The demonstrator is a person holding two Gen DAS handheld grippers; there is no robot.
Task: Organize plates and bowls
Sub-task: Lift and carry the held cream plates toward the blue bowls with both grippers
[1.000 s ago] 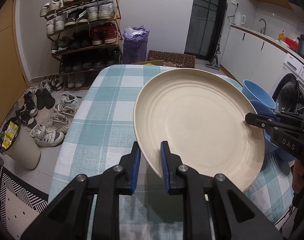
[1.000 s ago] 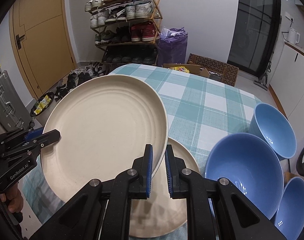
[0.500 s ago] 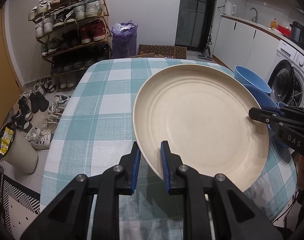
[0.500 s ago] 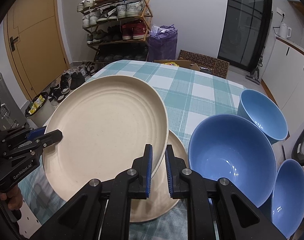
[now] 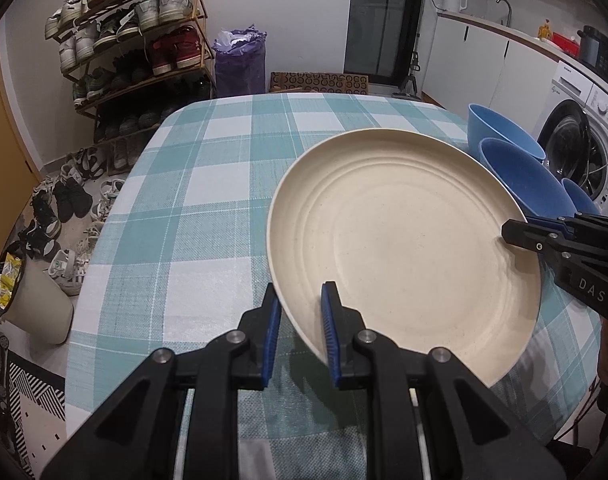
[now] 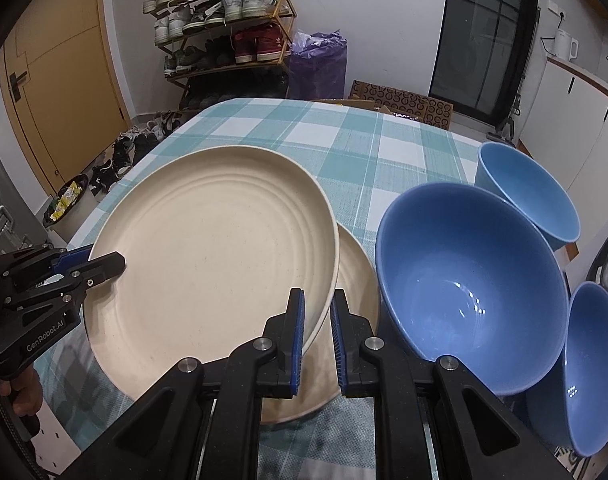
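1. While two grippers share its weight, a cream plate [image 6: 208,252] hangs tilted above a second plate [image 6: 356,280] on the checked table [image 5: 208,184], probably for stacking.
2. The left gripper [image 5: 300,328] and right gripper [image 6: 317,334] pinch opposite rims, both angled downward.
3. Three blue bowls [image 6: 468,280] sit just beside.

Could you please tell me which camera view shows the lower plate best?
The right wrist view: the lower plate shows as a crescent under the held plate, beside the bowls. In the left wrist view the held plate hides it completely.
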